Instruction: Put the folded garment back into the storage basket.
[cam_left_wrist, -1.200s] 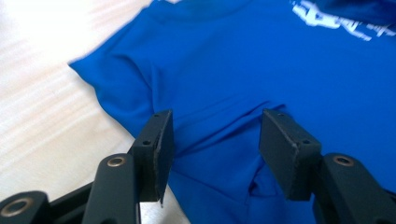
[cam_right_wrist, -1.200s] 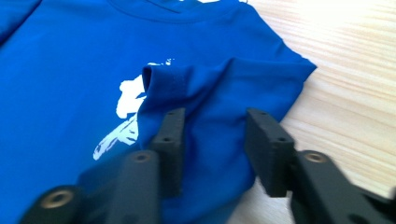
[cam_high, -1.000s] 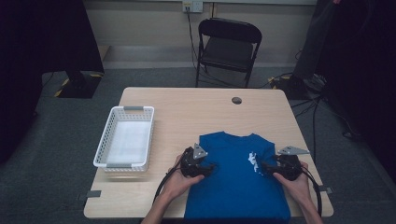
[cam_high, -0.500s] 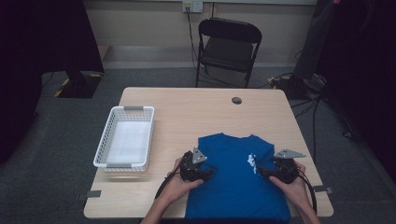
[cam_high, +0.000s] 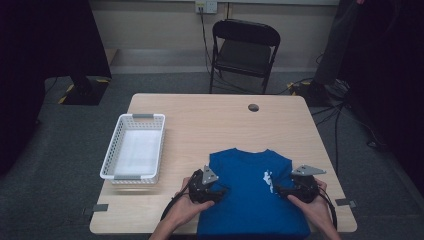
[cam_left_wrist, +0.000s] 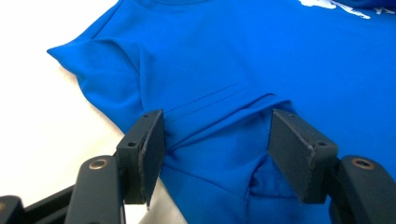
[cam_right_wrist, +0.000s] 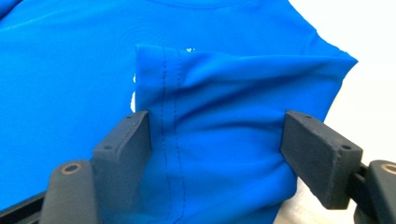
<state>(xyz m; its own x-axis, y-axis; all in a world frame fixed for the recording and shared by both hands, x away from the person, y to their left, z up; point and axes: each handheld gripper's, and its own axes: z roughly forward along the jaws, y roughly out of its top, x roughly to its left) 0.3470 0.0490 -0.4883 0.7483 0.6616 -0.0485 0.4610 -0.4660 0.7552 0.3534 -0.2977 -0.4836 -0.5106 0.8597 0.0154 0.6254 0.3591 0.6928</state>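
The blue T-shirt (cam_high: 252, 192) lies flat at the near edge of the table (cam_high: 210, 125), a little right of centre, its collar toward the far side and a white print (cam_high: 268, 179) on its right chest. My left gripper (cam_high: 220, 190) sits at the shirt's left edge, just under the left sleeve (cam_left_wrist: 105, 74). In the left gripper view its 2 jaws stand moderately apart, with a rumpled ridge of blue cloth between them; the pads do not press on it. My right gripper (cam_high: 278, 190) sits at the shirt's right edge. Its jaws have just been opening, and in the right gripper view they stand wide, with the folded-in right sleeve (cam_right_wrist: 224, 116) and its stitched hem lying between them, loose of both pads. 1 hand holds each gripper from the near side.

Left of the shirt, well apart from it, I see 1 white basket (cam_high: 114, 150) with perforated walls. It stands near the table's left edge, long side running near to far, and has a pale liner on its floor. A small dark round spot (cam_high: 253, 107) sits on the far right part of the table. Beyond the table's far edge stands 1 black folding chair (cam_high: 243, 50).
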